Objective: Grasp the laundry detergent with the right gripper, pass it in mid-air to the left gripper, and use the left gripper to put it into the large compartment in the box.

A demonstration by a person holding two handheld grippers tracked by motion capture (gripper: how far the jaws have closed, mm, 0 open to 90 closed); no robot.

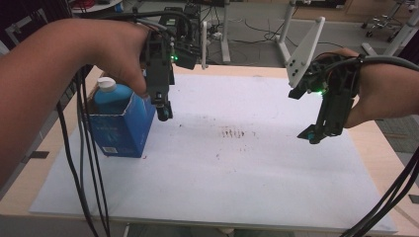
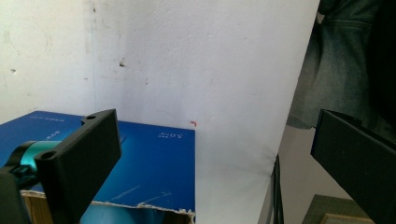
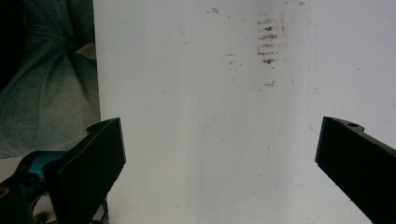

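- High view: we see a blue box (image 1: 121, 126) standing upright on the left part of the white sheet (image 1: 222, 182), its long axis vertical and its torn-open top facing up. A bottle (image 1: 109, 91) stands inside it, white cap up.
- Our left gripper (image 1: 164, 111) hangs just beside the box's upper right corner, tips pointing down. Our right gripper (image 1: 311, 134) hovers over the sheet's right part, well apart from the box, tips slanting down and to the left. Brown marks (image 1: 232, 132) lie between the two.
- Left gripper view: our jaws stand wide apart and hold nothing. The box (image 2: 154, 163) lies below, by the left jaw, its torn rim at the bottom edge.
- Right gripper view: our jaws are spread wide and empty over the bare sheet (image 3: 210, 116); the marks (image 3: 268, 35) show near the top.
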